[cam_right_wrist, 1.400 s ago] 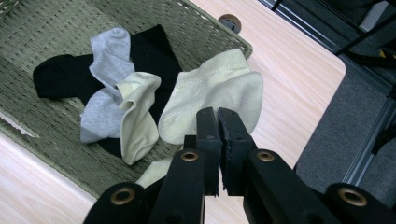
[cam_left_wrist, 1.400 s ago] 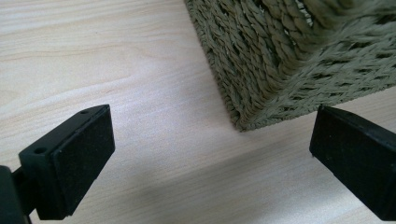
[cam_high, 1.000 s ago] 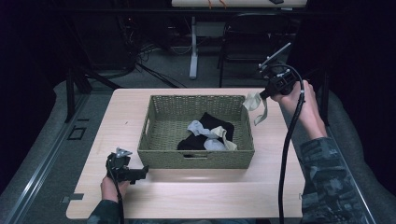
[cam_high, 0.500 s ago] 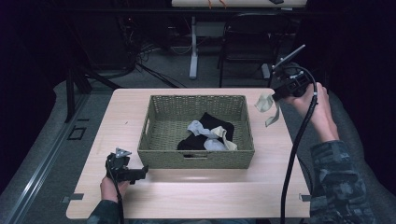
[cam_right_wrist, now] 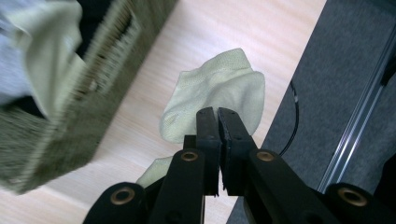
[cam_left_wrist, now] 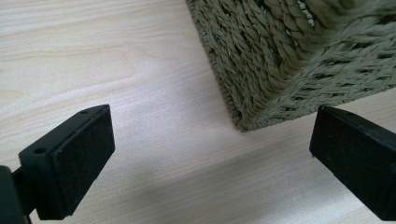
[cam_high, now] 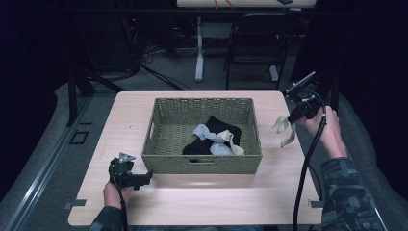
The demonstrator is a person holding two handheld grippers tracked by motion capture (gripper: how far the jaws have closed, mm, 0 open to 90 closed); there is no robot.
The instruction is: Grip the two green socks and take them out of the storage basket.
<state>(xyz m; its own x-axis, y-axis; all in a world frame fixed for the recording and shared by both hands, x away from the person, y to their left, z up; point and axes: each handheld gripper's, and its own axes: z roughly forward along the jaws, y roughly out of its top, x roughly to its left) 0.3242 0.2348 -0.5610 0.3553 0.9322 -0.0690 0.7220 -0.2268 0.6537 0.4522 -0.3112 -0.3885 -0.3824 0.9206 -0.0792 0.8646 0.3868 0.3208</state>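
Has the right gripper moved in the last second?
Yes. The right gripper, shut on the pale sock, has carried it rightward, away from the basket, toward the table's right edge.

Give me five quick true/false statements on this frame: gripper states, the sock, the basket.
1. The right gripper is shut on a pale green sock. True.
2. That sock lies inside the wicker basket. False: it hangs from the right gripper, outside the basket's right wall, over the table.
3. The left gripper is open with nothing between its jaws. True.
4. The basket is empty. False: dark, grey and pale socks lie bunched in it.
5. The left gripper rests on the basket's rim. False: it sits low near the basket's front left corner, apart from the rim.
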